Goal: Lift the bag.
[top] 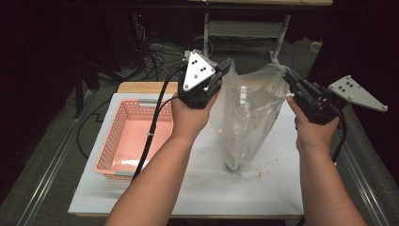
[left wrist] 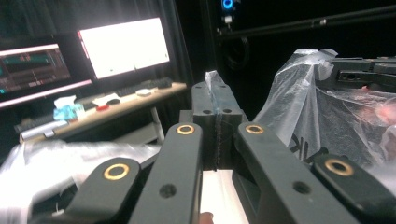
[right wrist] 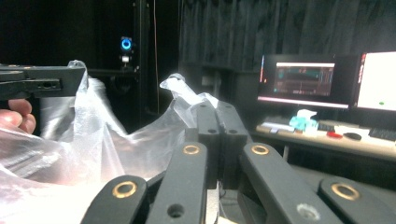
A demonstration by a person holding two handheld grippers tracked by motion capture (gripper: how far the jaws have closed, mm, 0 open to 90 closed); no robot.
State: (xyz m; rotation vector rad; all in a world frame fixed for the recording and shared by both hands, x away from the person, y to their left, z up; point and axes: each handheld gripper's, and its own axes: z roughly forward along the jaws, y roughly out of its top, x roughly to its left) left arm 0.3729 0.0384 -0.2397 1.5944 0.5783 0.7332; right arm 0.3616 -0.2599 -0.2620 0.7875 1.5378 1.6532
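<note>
A clear plastic bag [top: 247, 117] hangs over the white table [top: 273, 188], stretched between both grippers, its bottom resting on the table. My left gripper [top: 228, 66] is shut on the bag's left top edge; a tuft of film [left wrist: 214, 79] pokes out between its jaws. My right gripper [top: 285, 75] is shut on the right top edge, with film [right wrist: 180, 88] bunched at its jaw tips. In the left gripper view the bag [left wrist: 303, 107] spreads toward the other gripper [left wrist: 359, 70]. Something small and greenish [top: 231, 165] lies at the bag's bottom.
A pink plastic basket [top: 127, 141] sits on the left half of the table, under my left forearm. Small red specks [top: 259, 174] dot the table near the bag. Cables cover the floor beyond the table. Monitors and a desk [right wrist: 327, 93] stand off to the side.
</note>
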